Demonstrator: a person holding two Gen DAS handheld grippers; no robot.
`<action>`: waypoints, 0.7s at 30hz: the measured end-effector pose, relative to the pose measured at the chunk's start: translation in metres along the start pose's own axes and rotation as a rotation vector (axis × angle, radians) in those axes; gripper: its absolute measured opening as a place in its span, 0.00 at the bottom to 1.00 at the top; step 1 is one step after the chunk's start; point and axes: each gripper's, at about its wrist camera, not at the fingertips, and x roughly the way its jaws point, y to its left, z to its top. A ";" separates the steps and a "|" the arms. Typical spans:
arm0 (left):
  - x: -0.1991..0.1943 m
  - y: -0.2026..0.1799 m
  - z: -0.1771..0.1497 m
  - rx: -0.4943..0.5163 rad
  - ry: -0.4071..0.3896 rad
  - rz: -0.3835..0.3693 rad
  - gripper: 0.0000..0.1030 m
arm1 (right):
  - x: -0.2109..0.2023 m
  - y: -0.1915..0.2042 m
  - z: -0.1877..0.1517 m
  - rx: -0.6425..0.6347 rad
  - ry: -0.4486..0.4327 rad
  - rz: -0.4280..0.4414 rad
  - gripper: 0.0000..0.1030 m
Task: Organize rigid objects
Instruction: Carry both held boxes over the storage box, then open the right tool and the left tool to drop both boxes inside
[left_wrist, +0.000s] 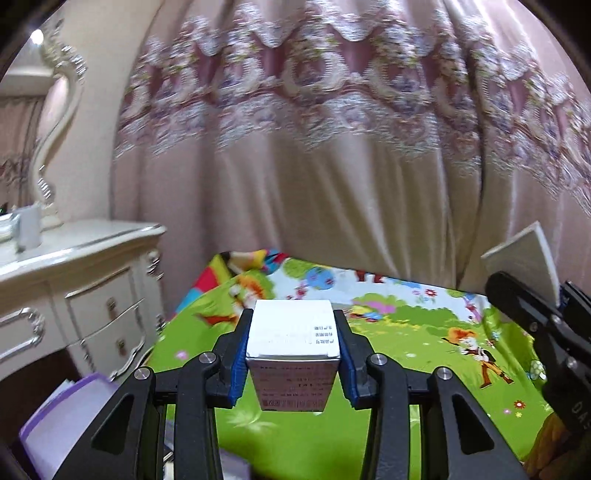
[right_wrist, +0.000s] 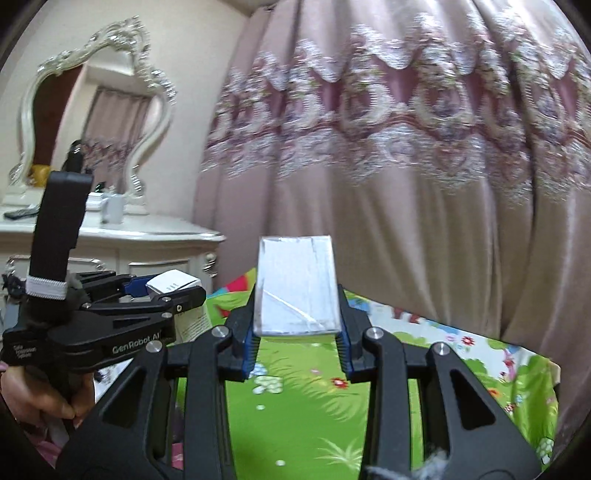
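Pink embroidered curtain (left_wrist: 332, 129) fills the upper half of both views, with a white ornate dresser (left_wrist: 92, 266) at left and a carved mirror (right_wrist: 96, 110) above it in the right wrist view. Bright green cartoon-print mat (left_wrist: 406, 350) covers the surface across the lower centre of both views. Left gripper (left_wrist: 293, 350) sits bottom centre of its own view, jaws closed partway onto a small white box (left_wrist: 291, 347) with printed text, blue pads pressing both side walls, box held clear above the mat. Same gripper shows at lower left of the right wrist view, gripper (right_wrist: 173, 291) pointing right, box corner poking out, a person's hand (right_wrist: 48, 398) wrapped round its handle. Right gripper (right_wrist: 297, 325) sits bottom centre of its own view, jaws narrow and clamped on a flat silver-white pack (right_wrist: 297, 288) tilted away from the camera, above the mat. In the left wrist view that pack (left_wrist: 524, 258) shows at the right edge, sticking up from the black jaws. A purple-edged white thing (left_wrist: 62, 417) at lower left is blurred, cannot tell what it is. Small white cup (right_wrist: 112, 208) stands on the dresser top.
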 end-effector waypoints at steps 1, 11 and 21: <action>-0.002 0.007 -0.002 -0.015 0.002 0.011 0.40 | 0.001 0.005 0.000 -0.006 0.000 0.014 0.37; -0.016 0.068 -0.028 -0.095 0.044 0.135 0.40 | 0.026 0.068 0.003 -0.137 0.039 0.204 0.37; -0.032 0.169 -0.084 -0.302 0.190 0.344 0.40 | 0.064 0.149 -0.017 -0.315 0.165 0.471 0.38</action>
